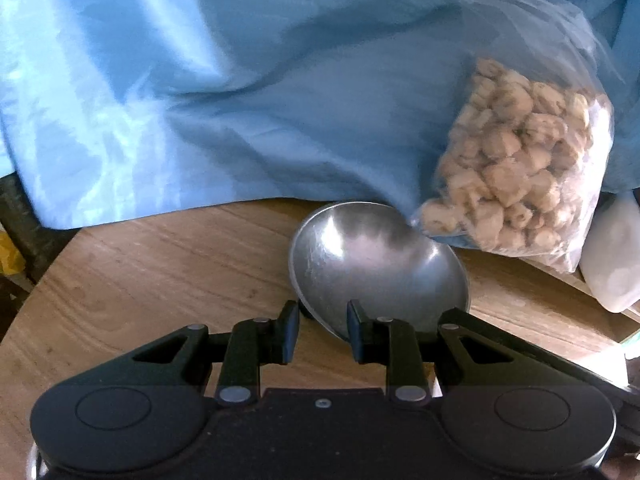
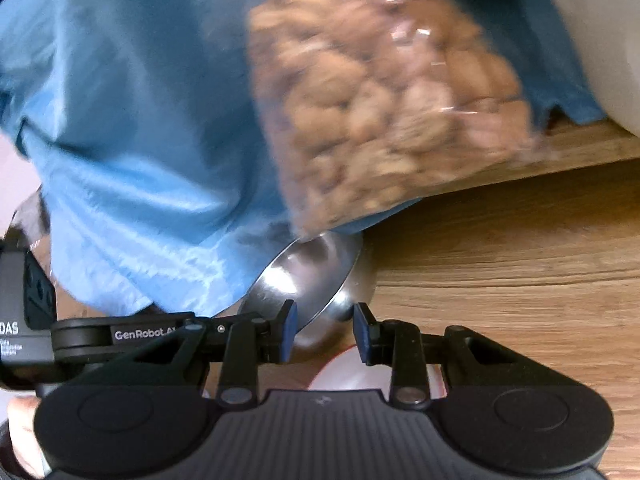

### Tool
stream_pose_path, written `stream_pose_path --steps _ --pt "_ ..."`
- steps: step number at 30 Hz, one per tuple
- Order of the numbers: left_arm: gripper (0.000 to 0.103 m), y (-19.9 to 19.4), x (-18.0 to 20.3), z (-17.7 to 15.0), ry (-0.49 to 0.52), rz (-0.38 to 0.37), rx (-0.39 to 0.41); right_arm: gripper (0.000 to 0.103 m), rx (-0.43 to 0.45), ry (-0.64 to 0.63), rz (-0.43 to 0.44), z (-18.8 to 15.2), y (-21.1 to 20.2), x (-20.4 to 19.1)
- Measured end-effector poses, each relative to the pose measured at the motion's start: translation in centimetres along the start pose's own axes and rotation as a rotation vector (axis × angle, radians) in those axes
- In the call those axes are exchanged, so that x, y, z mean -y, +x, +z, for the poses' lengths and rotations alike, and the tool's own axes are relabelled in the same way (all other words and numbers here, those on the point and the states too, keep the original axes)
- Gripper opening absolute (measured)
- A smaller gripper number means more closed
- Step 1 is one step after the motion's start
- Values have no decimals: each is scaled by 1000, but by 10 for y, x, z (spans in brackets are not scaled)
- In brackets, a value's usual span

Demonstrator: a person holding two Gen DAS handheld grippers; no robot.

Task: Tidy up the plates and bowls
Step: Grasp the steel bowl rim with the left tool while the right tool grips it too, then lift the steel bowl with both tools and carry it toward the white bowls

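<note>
Where the pale blue cloth (image 1: pixel 200 92) hangs down over the far edge of the wooden tabletop (image 1: pixel 160 272), a small steel bowl (image 1: pixel 380 264) sits tilted up on its side, its hollow facing the left wrist camera. Seen from that camera, the left gripper (image 1: pixel 323 330) has its two fingers narrowed around the bowl's near rim, one finger outside the rim and the other inside the hollow; they seem to clamp the rim, though the exact contact is hidden behind the metal. Further right, a clear plastic bag of pale, lumpy snack pieces (image 1: pixel 516 164) leans against the cloth, its lower corner touching the bowl's far edge. Beside the bag, at the right margin, lies a white rounded object (image 1: pixel 612 256) too blurred to name.

In the right wrist view, the same bowl (image 2: pixel 308 276) stands tilted beneath the blue cloth (image 2: pixel 140 140) and the blurred bag (image 2: pixel 380 92). The right gripper (image 2: pixel 325 332) is also partly closed, its left pad against the bowl's inner face and its right pad near the outer wall; whether both pads press I cannot tell. Part of the left gripper's arm, marked GenRobot, shows at the left, and a hand (image 2: pixel 22 432) at the lower left corner
</note>
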State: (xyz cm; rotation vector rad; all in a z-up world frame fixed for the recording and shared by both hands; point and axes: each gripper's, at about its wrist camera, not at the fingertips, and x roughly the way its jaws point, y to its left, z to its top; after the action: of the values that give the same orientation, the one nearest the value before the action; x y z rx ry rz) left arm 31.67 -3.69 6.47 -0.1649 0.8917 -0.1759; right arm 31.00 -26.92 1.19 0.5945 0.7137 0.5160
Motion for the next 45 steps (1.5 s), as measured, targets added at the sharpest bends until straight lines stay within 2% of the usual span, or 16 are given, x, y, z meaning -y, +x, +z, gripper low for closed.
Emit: stream_pose_path --steps 2,4,5,8,10,13,15,16,18,22,27,29,31,33,38,45 --pt "25 -6 -6 -3 -16 -24 27 31 -12 -36 30 -3 -1 -10" --pt "23 -11 -7 -5 -31 -82 19 20 -47 -54 132 -5 2 -20" --pt "22 -13 -4 -7 -22 -89 19 20 -58 -66 151 -7 4 -26" --pt "22 -12 4 -9 -2 -62 13 20 -63 -165 82 -16 10 -45" --pt "22 -9 0 -7 -18 -42 26 20 -71 -143 92 -16 12 -43" --pt "25 -5 -9 -4 -51 -53 24 24 -21 -132 50 -12 -2 -38" --pt "25 -2 -14 -2 -56 -54 25 33 17 -118 19 -8 -14 -32" --pt "25 -1 -15 -2 -56 -55 22 42 35 -121 -13 -4 -19 -32" --pt "26 3 -18 0 -57 -59 15 48 69 -108 -80 2 -23 -24" --pt "26 9 -21 3 -53 -77 -2 48 14 -24 -139 17 -7 -4" --pt "24 17 -23 5 -46 -97 -17 44 -31 1 -134 24 15 3" --pt "23 17 -24 4 -47 -106 -15 32 -50 13 -123 23 22 5" --pt "22 15 -25 2 -49 -105 -8 28 -69 28 -98 20 25 4" --pt "22 11 -27 -2 -57 -104 -3 28 -74 34 -102 19 24 1" --pt "22 -17 -31 -7 -63 -110 31 28 -56 33 -73 14 11 -17" --pt "22 -66 -20 -25 -13 -99 90 28 -30 50 -38 2 -19 -36"
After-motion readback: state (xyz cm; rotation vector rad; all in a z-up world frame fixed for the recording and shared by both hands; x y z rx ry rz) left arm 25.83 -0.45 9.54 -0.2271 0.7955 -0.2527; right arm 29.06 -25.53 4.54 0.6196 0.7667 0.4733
